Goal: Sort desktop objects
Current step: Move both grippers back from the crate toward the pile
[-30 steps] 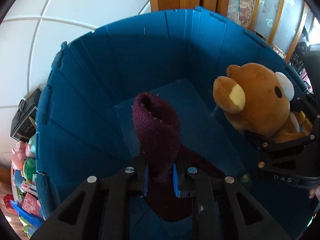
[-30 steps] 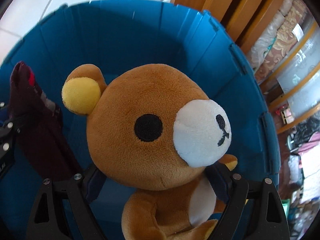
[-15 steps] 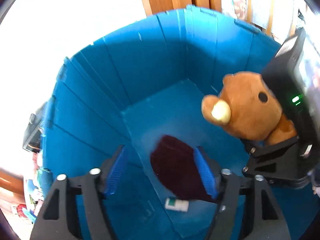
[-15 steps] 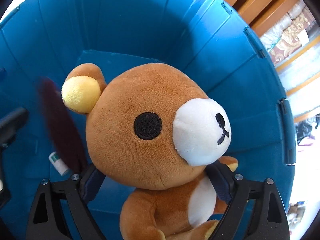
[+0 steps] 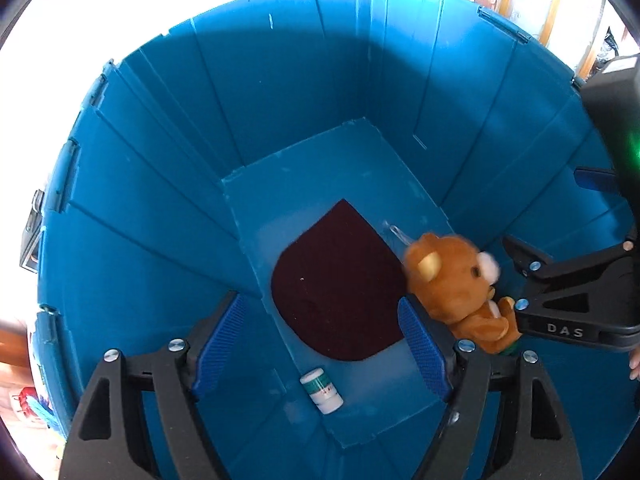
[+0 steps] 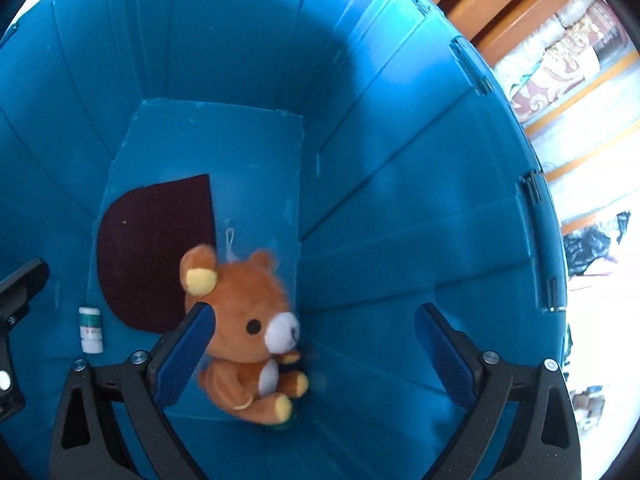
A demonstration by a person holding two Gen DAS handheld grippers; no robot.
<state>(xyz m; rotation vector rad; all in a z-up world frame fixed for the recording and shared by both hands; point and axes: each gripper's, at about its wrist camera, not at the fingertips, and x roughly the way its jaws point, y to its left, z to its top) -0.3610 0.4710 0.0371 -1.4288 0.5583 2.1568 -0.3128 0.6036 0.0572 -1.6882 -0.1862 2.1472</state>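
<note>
Brown plush bear lies on the blue bin floor, head toward eleven o'clock, feet toward five. It sits below my right gripper, whose empty jaws are opening. My left gripper gapes above the maroon cloth.

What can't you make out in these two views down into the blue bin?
- Small white bottle, both views: label print too small.
- Brown plush bear, both views: motion-blurred; lower body cut by the left gripper finger in the left view.
- Dark maroon knit cloth, right view: bear covers one edge.
</note>
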